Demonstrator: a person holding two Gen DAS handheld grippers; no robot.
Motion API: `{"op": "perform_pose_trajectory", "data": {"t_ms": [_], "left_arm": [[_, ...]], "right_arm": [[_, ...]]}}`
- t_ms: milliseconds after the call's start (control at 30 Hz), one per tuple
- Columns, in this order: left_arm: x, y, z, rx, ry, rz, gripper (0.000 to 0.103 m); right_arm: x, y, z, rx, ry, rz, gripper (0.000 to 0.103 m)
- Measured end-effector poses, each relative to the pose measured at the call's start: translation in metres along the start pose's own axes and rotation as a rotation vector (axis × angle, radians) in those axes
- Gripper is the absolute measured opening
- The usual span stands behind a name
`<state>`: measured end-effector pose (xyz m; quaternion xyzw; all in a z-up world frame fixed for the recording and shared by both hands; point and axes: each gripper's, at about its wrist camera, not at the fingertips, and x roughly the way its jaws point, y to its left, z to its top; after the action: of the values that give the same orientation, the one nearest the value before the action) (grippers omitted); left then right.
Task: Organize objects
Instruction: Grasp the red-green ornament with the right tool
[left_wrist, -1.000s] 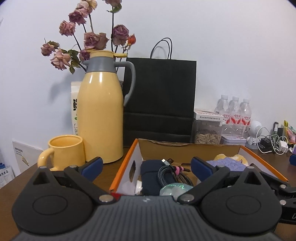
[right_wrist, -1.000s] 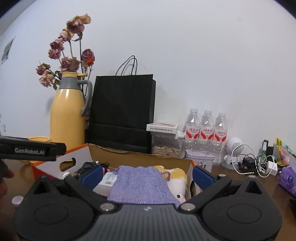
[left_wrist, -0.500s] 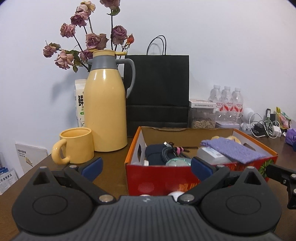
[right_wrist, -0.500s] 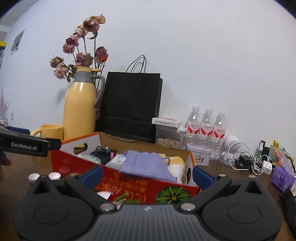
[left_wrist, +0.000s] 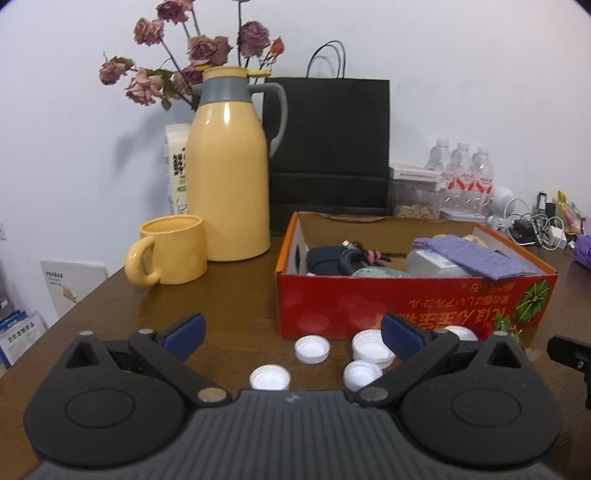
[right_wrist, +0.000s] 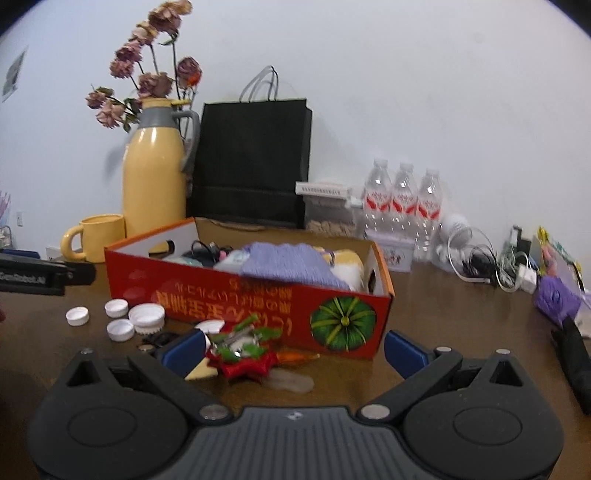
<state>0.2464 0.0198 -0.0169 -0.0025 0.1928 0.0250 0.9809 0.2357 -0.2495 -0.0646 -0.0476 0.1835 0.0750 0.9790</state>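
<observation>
left gripper (left_wrist: 291, 332) jaws apart, empty, above white plastic bottle caps (left_wrist: 312, 348) | right gripper (right_wrist: 293, 349) jaws apart, empty | red cardboard box (right_wrist: 258, 310) on brown wooden table (right_wrist: 443, 314)

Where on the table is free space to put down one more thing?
Bare wood lies between the yellow mug and the red box, and right of the box before the cables. In front of the box, white caps crowd it.
</observation>
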Motion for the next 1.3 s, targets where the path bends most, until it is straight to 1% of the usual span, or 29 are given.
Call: {"op": "perform_pose_trajectory", "data": {"t_ms": [167,300,367,433,500,567,600,667,767,833,967,1100,1300], "left_arm": [[0.005,0.002,0.000,-0.002,0.044,0.009,0.103],[0.004,0.001,-0.001,0.004,0.054,0.007,0.103],[0.004,0.001,-0.001,0.002,0.056,0.007,0.103],[0.005,0.002,-0.001,-0.001,0.055,0.007,0.103],[0.006,0.003,-0.001,-0.006,0.057,0.010,0.103],[0.008,0.004,0.000,-0.012,0.062,0.017,0.103],[0.008,0.005,0.000,-0.015,0.064,0.020,0.103],[0.011,0.006,0.000,-0.022,0.071,0.019,0.103],[0.013,0.007,-0.001,-0.026,0.074,0.022,0.103],[0.016,0.008,-0.002,-0.027,0.075,0.031,0.103],[0.020,0.008,-0.005,-0.023,0.080,0.063,0.103],[0.019,0.007,-0.007,-0.013,0.066,0.105,0.103],[0.021,0.006,-0.010,-0.007,0.076,0.158,0.103]], "right_arm": [[0.011,-0.001,-0.001,0.028,0.057,0.010,0.103],[0.021,0.002,0.001,0.086,0.088,0.058,0.103],[0.028,0.009,0.002,0.083,0.100,0.083,0.103],[0.035,0.016,0.006,0.066,0.088,0.097,0.101],[0.045,0.022,0.010,0.045,0.092,0.084,0.099],[0.056,0.024,0.013,0.055,0.130,0.078,0.089],[0.061,0.023,0.013,0.073,0.153,0.082,0.079],[0.067,0.019,0.012,0.114,0.182,0.086,0.040],[0.065,0.015,0.012,0.139,0.170,0.076,0.040],[0.060,0.014,0.012,0.137,0.142,0.070,0.037],[0.050,0.013,0.015,0.124,0.090,0.069,0.036],[0.041,0.016,0.019,0.103,0.040,0.070,0.036],[0.031,0.021,0.020,0.075,0.001,0.073,0.036]]}}
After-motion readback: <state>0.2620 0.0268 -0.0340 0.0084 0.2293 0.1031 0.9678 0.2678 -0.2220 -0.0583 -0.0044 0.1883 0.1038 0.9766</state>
